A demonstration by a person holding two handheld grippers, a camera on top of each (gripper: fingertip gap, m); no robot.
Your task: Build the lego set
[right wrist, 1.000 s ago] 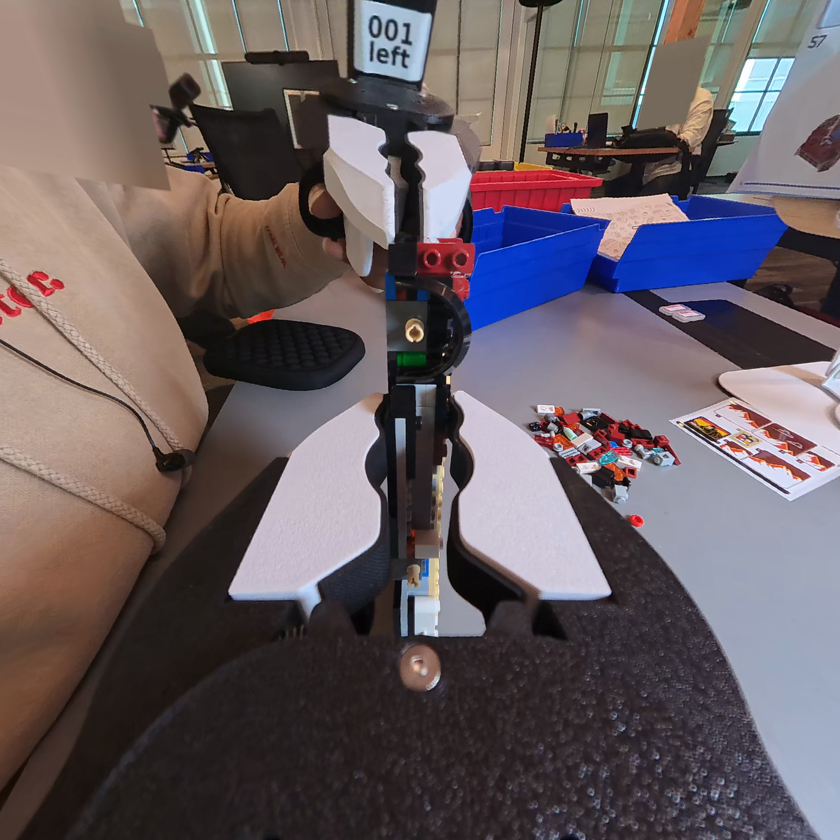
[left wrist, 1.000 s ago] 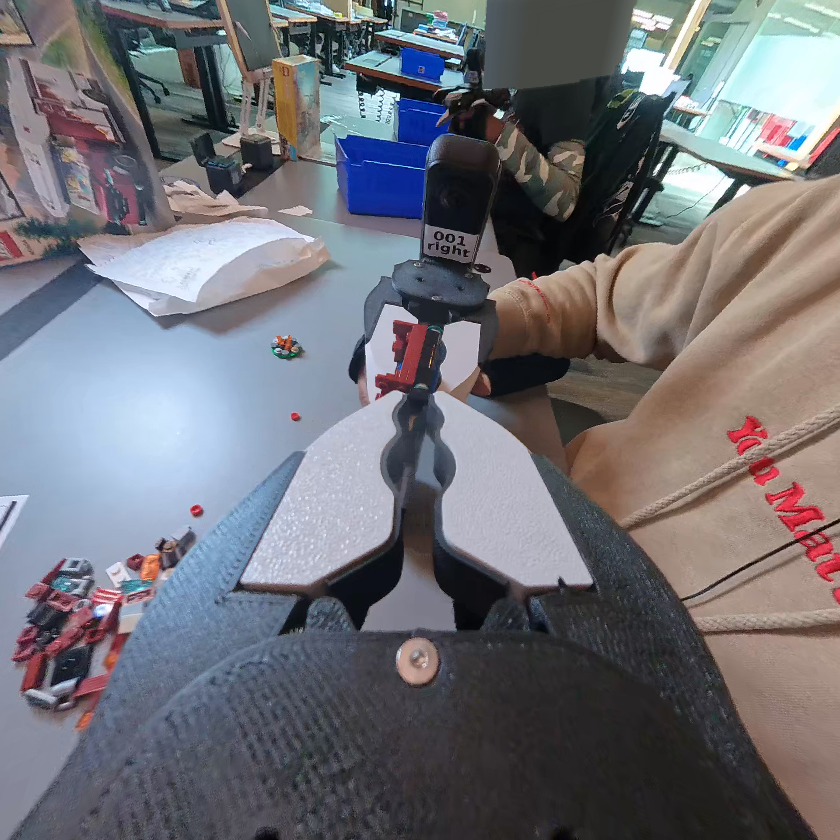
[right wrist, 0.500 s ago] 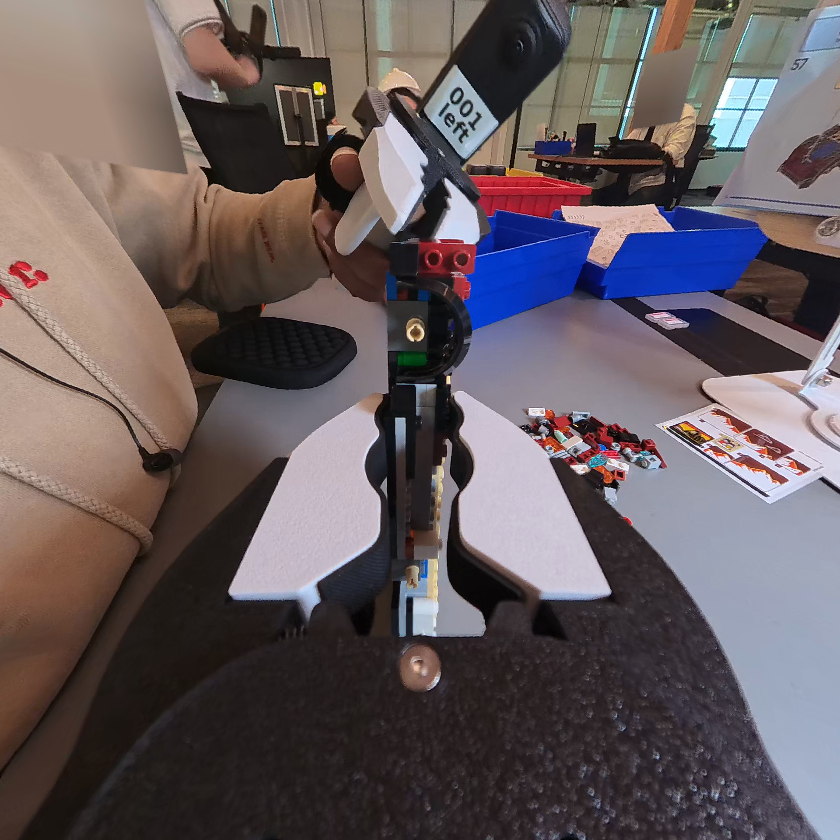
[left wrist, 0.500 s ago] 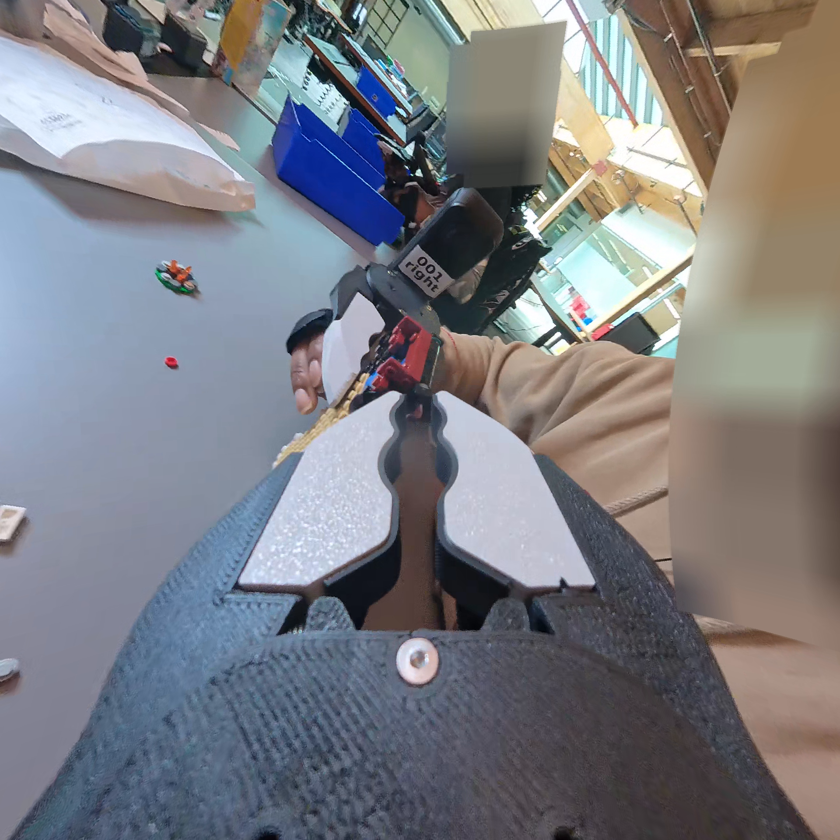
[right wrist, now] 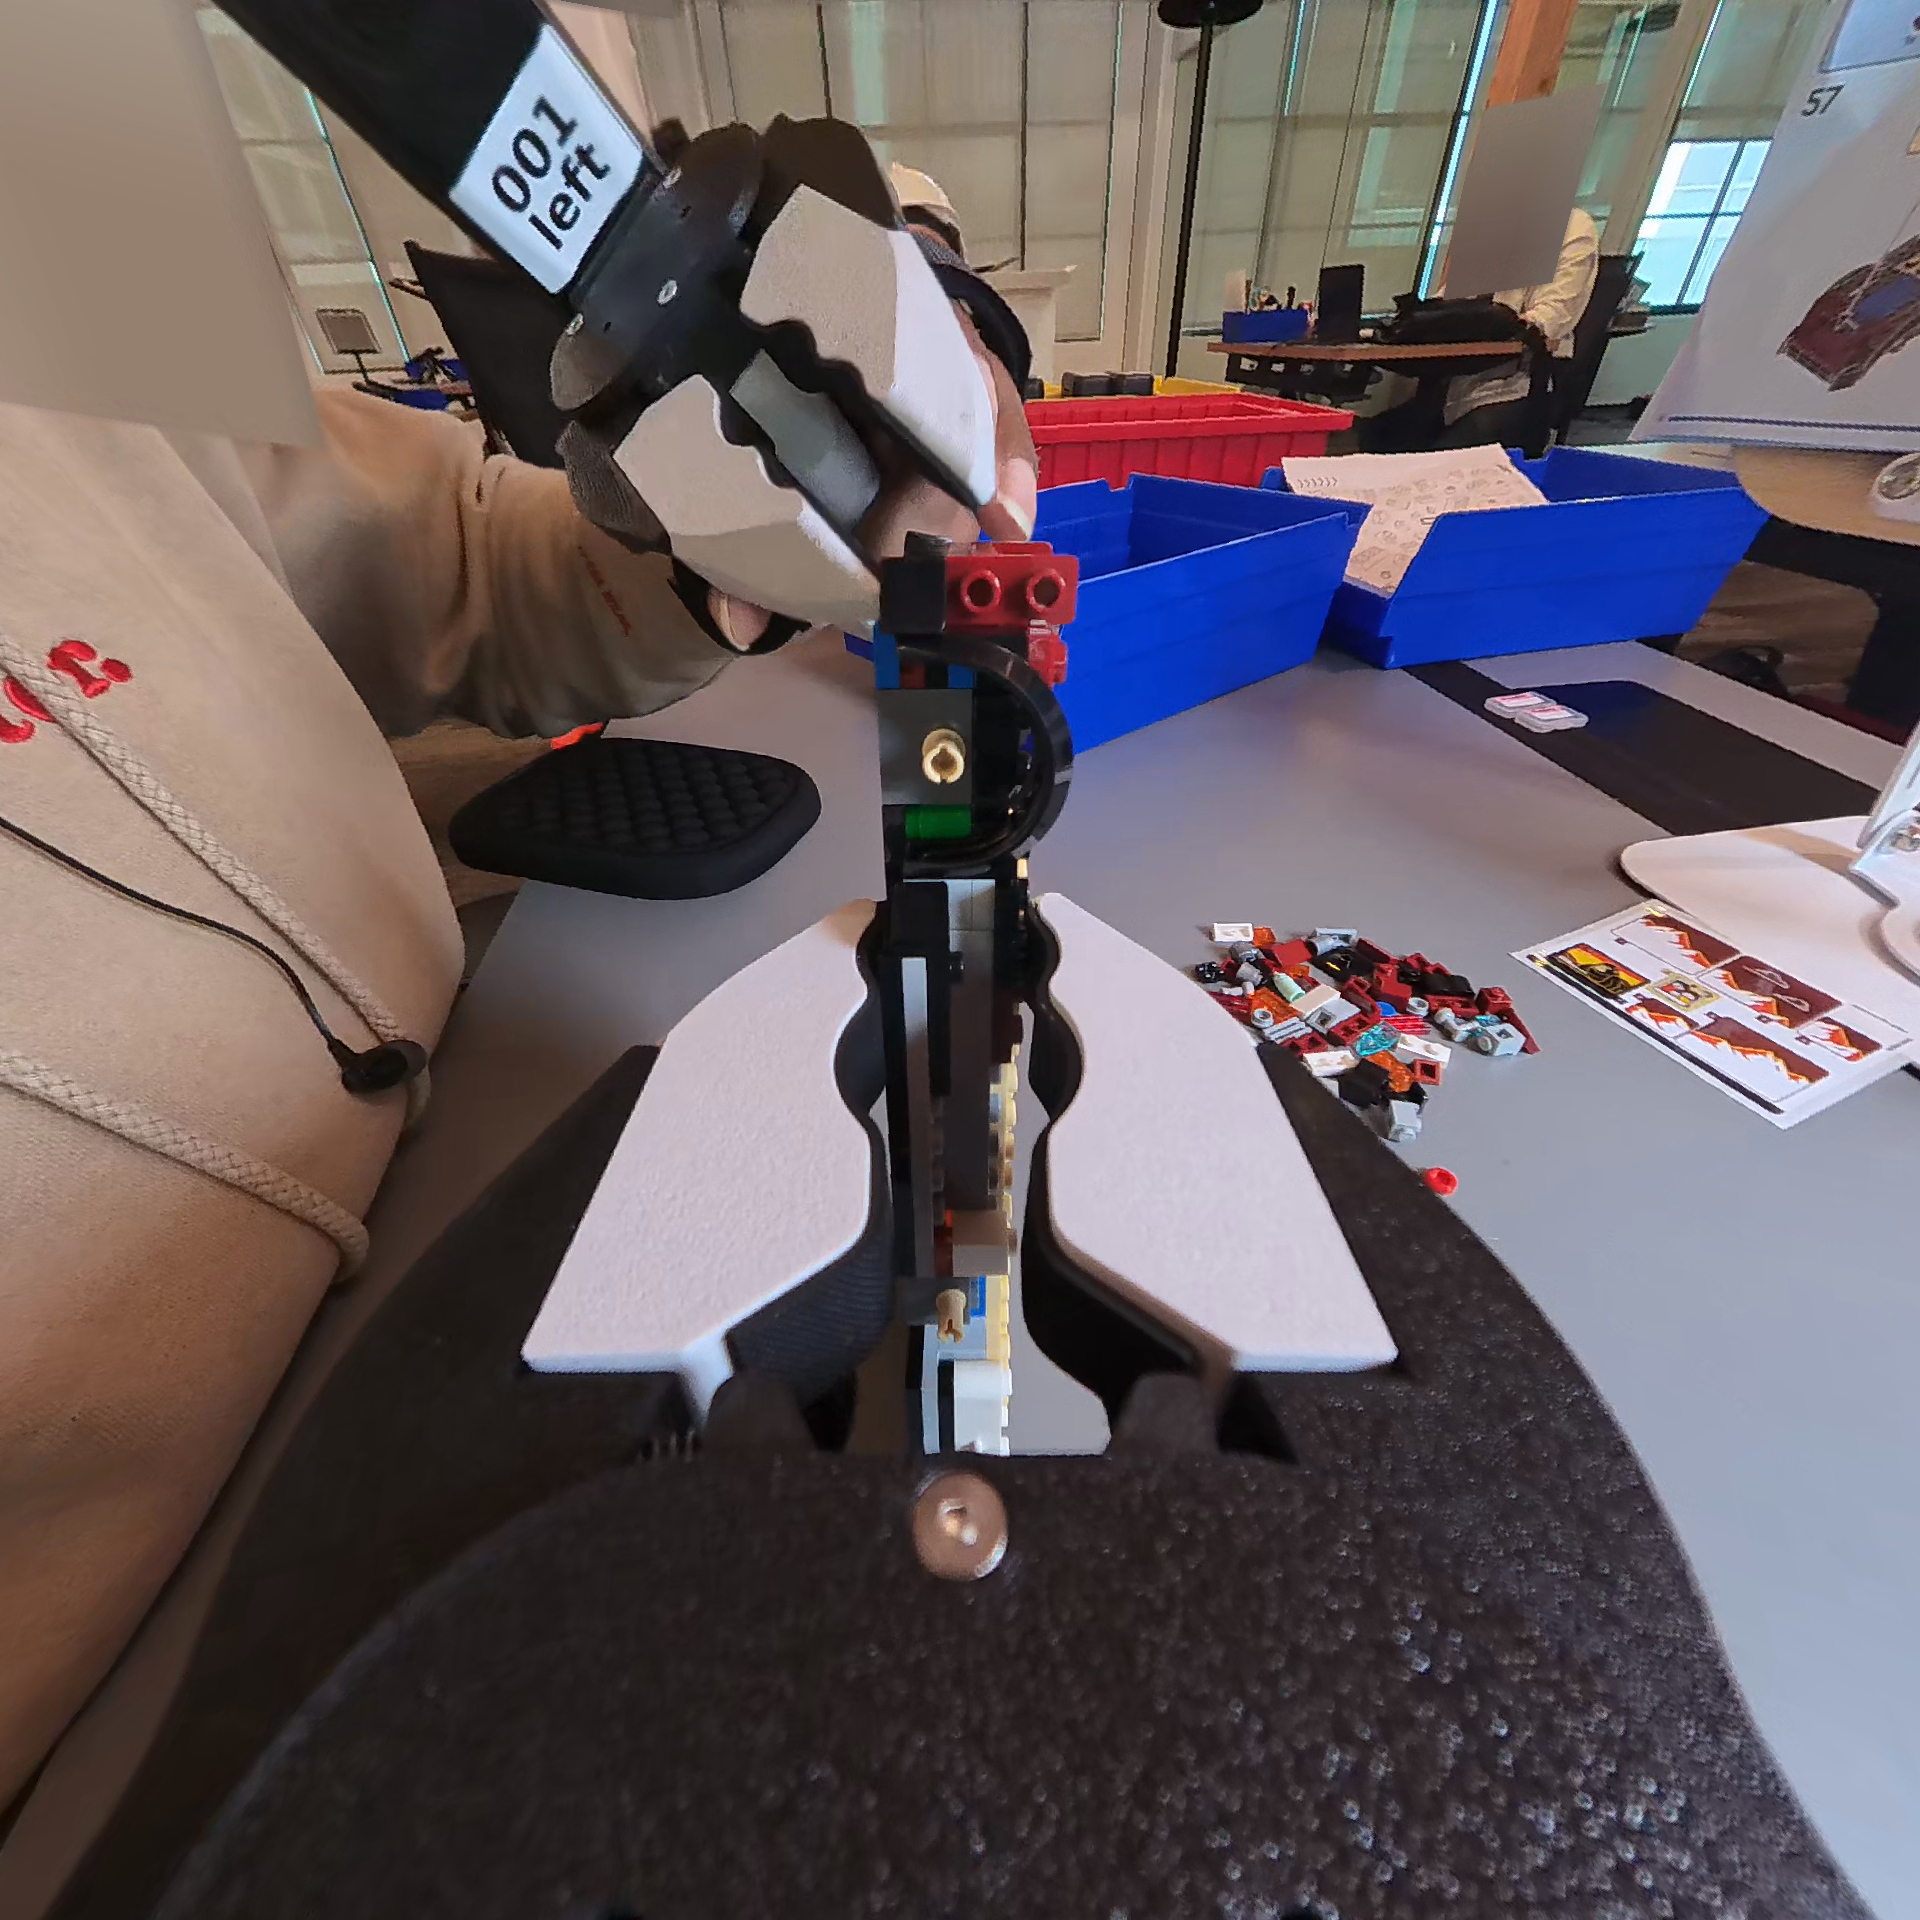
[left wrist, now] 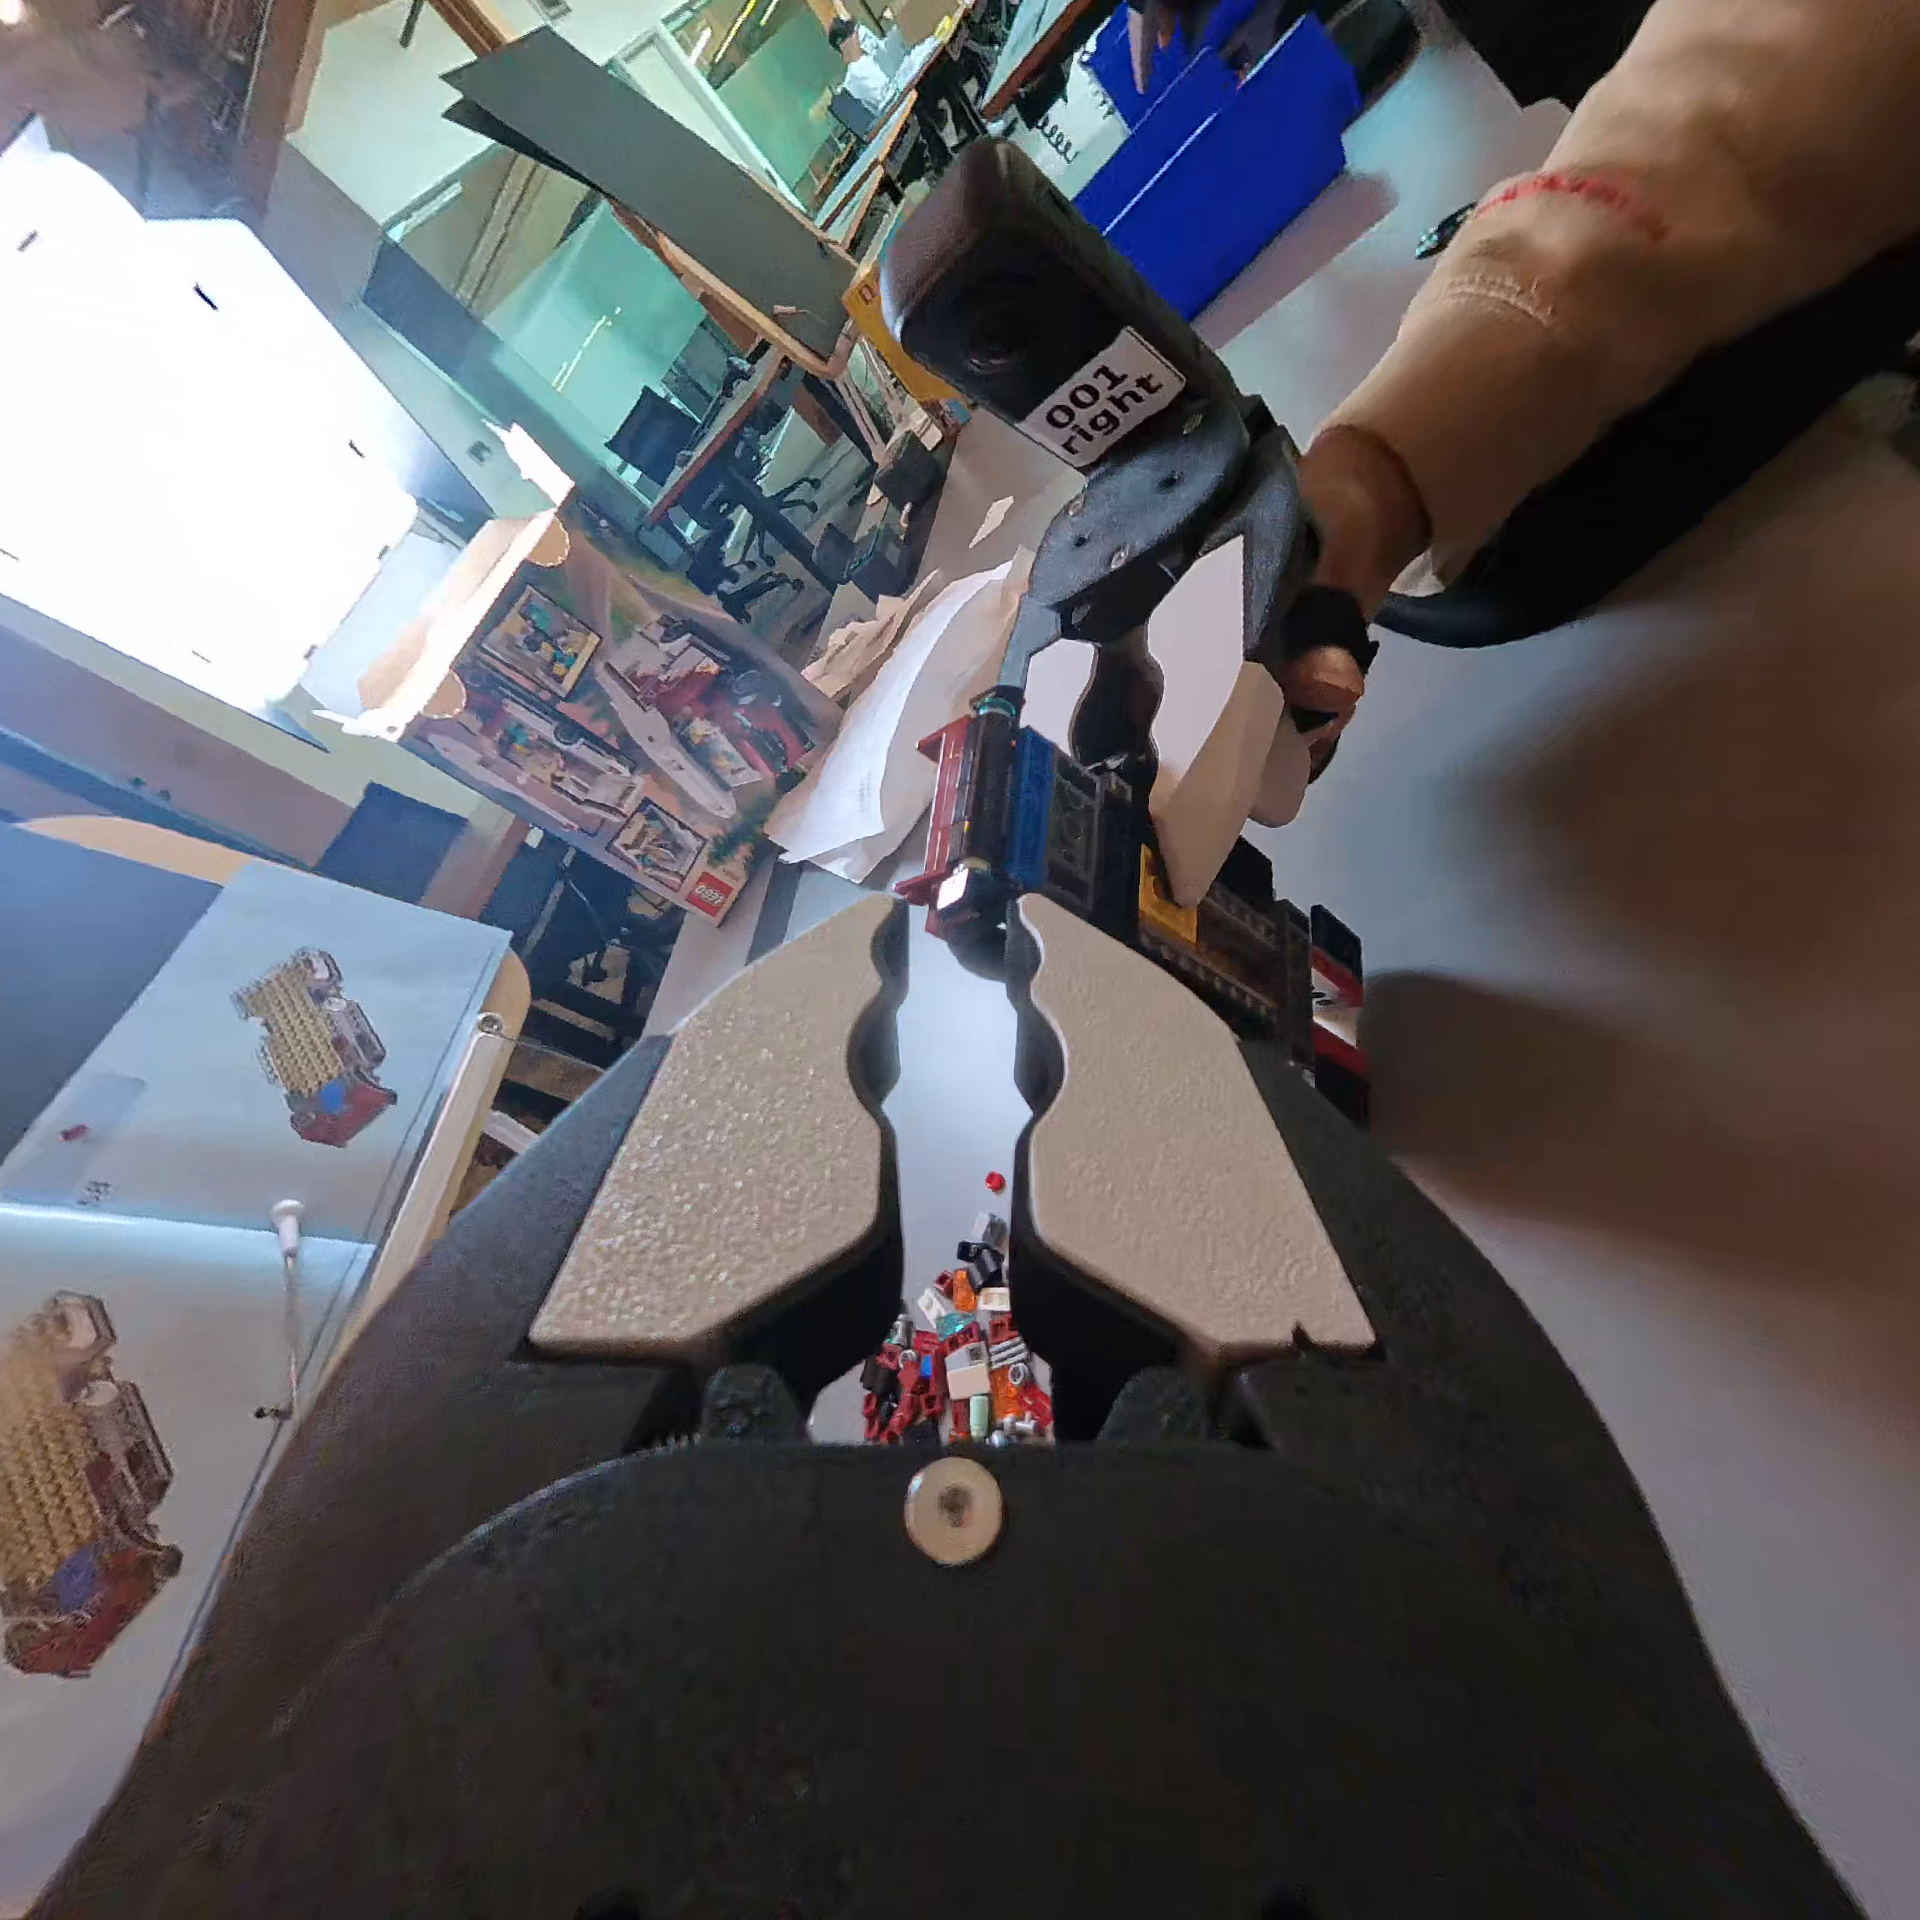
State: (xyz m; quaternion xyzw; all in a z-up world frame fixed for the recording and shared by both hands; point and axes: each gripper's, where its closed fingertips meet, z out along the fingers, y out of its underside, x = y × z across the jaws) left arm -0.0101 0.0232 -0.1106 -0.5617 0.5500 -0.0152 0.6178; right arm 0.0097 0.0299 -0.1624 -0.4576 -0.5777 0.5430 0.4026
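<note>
Where left view hides it: right claw (right wrist: 956,914) pinching brick model (right wrist: 961,748), left claw (left wrist: 951,920) spread.

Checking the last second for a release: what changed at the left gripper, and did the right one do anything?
The left gripper has tilted over and its jaws have parted; nothing lies between its fingers, and their tips sit at the red brick on top of the brick model. The right gripper stays clamped on the model. The loose pieces are unmoved.
</note>
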